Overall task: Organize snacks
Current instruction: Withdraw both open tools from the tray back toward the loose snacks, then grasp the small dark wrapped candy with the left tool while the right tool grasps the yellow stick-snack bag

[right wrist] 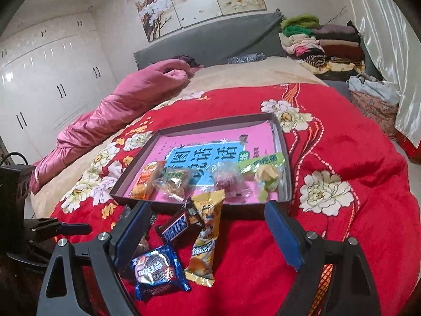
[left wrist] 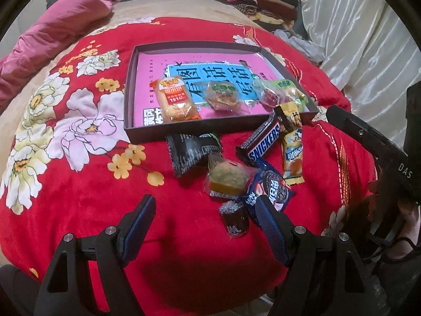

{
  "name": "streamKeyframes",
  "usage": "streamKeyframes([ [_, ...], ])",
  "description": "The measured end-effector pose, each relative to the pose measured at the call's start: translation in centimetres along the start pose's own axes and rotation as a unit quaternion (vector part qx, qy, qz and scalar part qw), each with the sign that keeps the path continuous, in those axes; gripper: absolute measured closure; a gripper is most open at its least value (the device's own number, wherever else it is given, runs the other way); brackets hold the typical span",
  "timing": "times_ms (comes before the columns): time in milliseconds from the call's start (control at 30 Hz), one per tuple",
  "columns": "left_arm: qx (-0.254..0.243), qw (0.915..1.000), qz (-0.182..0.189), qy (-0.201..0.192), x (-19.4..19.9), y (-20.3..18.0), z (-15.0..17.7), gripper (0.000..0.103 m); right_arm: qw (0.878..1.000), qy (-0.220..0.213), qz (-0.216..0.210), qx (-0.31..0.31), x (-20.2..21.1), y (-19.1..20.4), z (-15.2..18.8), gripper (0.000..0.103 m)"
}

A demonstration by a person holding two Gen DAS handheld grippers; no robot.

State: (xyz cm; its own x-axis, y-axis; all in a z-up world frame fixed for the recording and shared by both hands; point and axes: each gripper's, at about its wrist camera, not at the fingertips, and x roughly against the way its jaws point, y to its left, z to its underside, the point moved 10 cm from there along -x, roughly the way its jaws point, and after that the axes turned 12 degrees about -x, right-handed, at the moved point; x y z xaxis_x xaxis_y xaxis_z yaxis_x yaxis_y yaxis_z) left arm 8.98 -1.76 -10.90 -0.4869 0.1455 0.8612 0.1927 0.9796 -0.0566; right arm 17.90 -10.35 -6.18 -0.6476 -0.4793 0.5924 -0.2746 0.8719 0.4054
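Snacks lie in two groups on a bed with a red flowered blanket (left wrist: 79, 210). Some are already inside a flat dark box (left wrist: 130, 84) with a pink and blue bottom: an orange cake pack (left wrist: 175, 100) on the left, a clear brown-cake pack (left wrist: 222, 96) in the middle, a clear pack with something red inside (right wrist: 229, 181), and a green candy bag (right wrist: 265, 173) at the right.

More snacks sit on the blanket just in front of the box's near wall. A Snickers bar (left wrist: 264, 142) and a yellow pack (left wrist: 290, 142) lean over each other, and the yellow one's far tip pokes over the box edge. A black pack (left wrist: 193, 152) is on the left, with a small wrapped cake (left wrist: 227, 179), a blue cookie pack (right wrist: 158, 271) and a small dark jelly cup (left wrist: 235, 218) nearer.

The left tongs (left wrist: 205, 216) are wide apart and hold nothing (the jelly cup sits just inside the right finger). The right tongs (right wrist: 208, 234) are spread wide too, holding nothing, with the blue cookie pack, Snickers bar and yellow pack between the fingers.

Far away are a pink quilt (right wrist: 118, 110), folded clothes (right wrist: 321, 42) and a white wardrobe (right wrist: 39, 79).
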Motion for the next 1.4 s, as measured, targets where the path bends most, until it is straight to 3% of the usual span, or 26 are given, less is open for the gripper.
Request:
streamKeyframes([
  [467, -0.014, 0.9982, 0.009, 0.058, -2.8, -1.4, 2.5, 0.024, 0.999, 0.037, 0.016, 0.000, -0.6, -0.3, 1.9, 0.015],
  [1033, -0.009, 0.9980, 0.001, 0.063, -3.6, -1.8, 2.6, 0.024, 0.996, 0.071, 0.041, 0.020, -1.6, -0.2, 4.0, 0.015],
  [1267, -0.001, 0.9982, 0.020, 0.057, -3.8, -2.0, 2.4, 0.042, 0.994, 0.087, 0.054, 0.030, -2.8, -0.3, 4.8, 0.017],
  [1400, 0.000, 0.9981, 0.028, 0.055, -4.0, -2.4, 2.2, 0.046, 0.993, 0.098, 0.059, 0.038, -3.8, -0.4, 5.3, 0.032],
])
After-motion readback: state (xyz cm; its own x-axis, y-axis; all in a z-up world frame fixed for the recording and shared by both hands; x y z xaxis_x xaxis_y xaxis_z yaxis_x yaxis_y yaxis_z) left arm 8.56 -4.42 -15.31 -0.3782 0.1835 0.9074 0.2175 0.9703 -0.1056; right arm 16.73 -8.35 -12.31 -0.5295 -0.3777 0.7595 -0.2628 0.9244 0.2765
